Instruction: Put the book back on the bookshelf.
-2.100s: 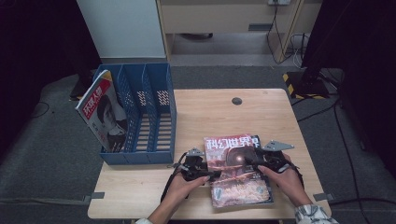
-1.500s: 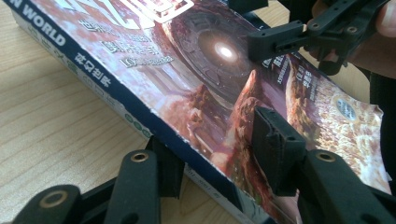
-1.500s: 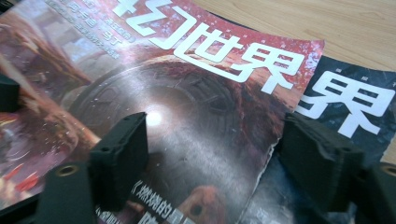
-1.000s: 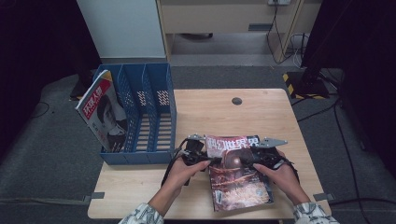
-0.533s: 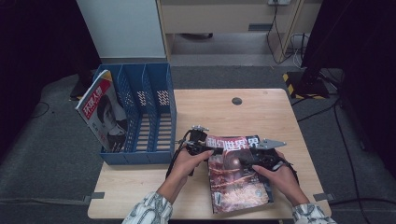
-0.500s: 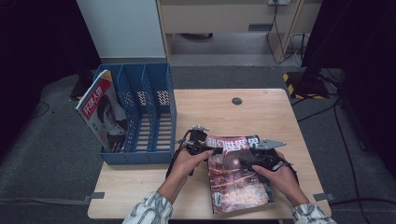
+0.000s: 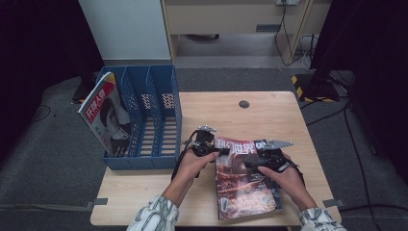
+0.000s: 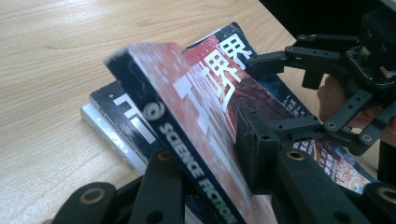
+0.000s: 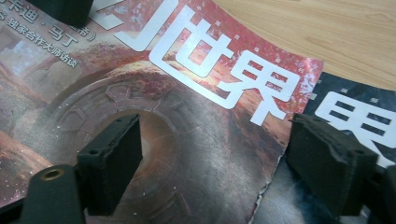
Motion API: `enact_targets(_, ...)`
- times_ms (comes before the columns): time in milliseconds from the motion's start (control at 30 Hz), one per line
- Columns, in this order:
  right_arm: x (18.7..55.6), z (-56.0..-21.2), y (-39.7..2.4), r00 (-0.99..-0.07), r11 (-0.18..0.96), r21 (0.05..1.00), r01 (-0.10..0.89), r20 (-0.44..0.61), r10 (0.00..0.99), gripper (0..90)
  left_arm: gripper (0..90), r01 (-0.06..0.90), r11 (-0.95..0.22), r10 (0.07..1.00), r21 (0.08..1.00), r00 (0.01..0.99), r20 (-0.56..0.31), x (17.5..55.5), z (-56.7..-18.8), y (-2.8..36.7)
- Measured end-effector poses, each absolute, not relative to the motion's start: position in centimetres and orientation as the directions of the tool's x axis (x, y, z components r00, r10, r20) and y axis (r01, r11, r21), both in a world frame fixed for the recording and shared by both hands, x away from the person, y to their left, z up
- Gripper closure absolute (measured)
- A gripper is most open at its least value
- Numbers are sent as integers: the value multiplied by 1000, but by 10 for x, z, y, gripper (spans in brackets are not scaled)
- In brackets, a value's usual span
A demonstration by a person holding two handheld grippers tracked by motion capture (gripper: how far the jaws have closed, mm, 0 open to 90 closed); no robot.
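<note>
Left tongs [image 8: 205, 182] clamp the top magazine's [image 8: 196, 116] raised spine edge.

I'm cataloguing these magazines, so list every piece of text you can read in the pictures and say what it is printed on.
"SCIENCE FICTION": spine edge of the top magazine, lifted from the stack.
"世界": large white characters on the top magazine's red cover, seen in the right gripper view.
"界": white character on the dark magazine underneath.
Small white line at the red cover's top corner: too small to read surely.
Red magazine in the blue file rack: title too blurred.
</note>
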State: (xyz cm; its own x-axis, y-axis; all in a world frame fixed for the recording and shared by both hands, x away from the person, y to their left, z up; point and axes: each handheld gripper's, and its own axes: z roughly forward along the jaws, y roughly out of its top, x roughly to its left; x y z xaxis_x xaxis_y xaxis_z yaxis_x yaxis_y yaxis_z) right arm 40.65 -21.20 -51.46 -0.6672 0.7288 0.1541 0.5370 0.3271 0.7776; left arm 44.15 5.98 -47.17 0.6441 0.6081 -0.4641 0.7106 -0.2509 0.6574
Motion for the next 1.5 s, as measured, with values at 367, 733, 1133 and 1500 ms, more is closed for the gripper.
enact_targets(367,404,-515,-211,-665,339,780,525,128,736,235,627,754,-206,605,624,599,-525,454,-472,53)
enact_targets(733,402,-515,-206,-680,354,779,517,123,723,236,688,757,-196,601,624,595,-533,456,-473,50)
enact_targets(1133,400,-511,-210,-667,318,798,513,137,732,194,769,744,-189,591,641,607,-531,452,-463,51)
enact_targets(1500,398,-508,-213,-662,306,807,506,136,737,176,782,730,-200,581,654,625,-521,450,-456,50)
